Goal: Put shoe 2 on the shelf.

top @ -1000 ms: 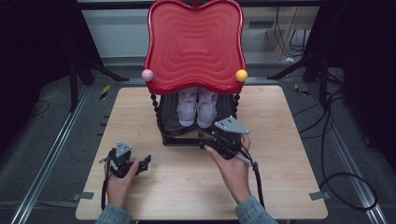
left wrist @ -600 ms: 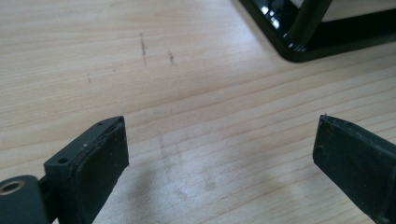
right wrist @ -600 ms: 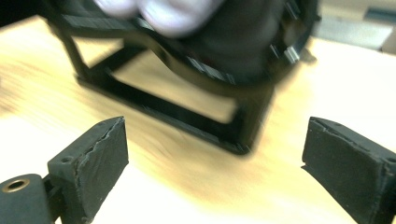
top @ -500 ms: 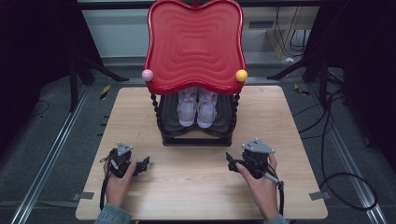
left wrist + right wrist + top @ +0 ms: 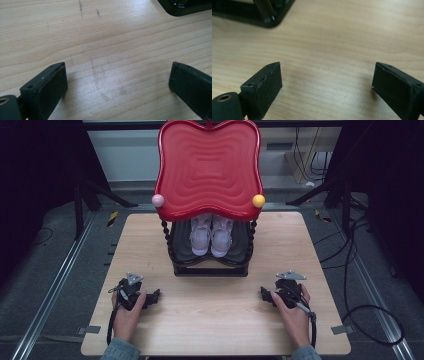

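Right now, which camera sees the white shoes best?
The high view: the pair of white shoes sits side by side on the black rack under its red top. Both gripper views catch just a rack corner and wooden table.

From the high view we look forward and down over the whole wooden table (image 5: 210,330), the red-topped rack (image 5: 209,170) standing at its far middle. In the left gripper view we sit close over the tabletop (image 5: 105,50), facing along the boards; a black corner (image 5: 185,6) at top right is probably the rack's base. The right gripper view is equally near and catches the base (image 5: 249,15) at top left.
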A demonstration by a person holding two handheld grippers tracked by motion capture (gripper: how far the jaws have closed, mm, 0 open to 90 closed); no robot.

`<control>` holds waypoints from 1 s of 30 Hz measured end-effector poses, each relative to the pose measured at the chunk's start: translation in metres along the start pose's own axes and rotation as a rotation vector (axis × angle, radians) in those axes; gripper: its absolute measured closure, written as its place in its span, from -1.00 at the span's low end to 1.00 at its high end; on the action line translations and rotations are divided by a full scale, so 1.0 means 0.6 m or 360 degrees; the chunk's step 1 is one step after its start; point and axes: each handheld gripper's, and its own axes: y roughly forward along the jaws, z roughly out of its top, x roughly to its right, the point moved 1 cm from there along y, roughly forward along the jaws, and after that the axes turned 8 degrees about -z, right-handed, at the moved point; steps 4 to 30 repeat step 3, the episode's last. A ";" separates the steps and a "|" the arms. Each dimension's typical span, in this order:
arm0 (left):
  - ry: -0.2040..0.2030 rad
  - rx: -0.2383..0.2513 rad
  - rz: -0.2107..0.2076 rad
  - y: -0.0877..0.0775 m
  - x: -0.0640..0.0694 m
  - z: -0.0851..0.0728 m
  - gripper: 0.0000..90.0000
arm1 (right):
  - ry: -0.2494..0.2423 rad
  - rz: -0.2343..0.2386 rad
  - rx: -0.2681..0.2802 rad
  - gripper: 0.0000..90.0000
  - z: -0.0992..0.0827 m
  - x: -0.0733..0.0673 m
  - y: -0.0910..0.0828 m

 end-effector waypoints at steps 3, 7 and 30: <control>0.0002 -0.0002 0.0000 0.000 0.000 0.000 -1.00 | -0.0050 -0.0025 0.0015 -0.85 -0.001 -0.005 0.003; 0.0002 -0.0002 0.0000 0.000 0.000 0.000 -1.00 | -0.0050 -0.0025 0.0015 -0.85 -0.001 -0.005 0.003; 0.0002 -0.0002 0.0000 0.000 0.000 0.000 -1.00 | -0.0050 -0.0025 0.0015 -0.85 -0.001 -0.005 0.003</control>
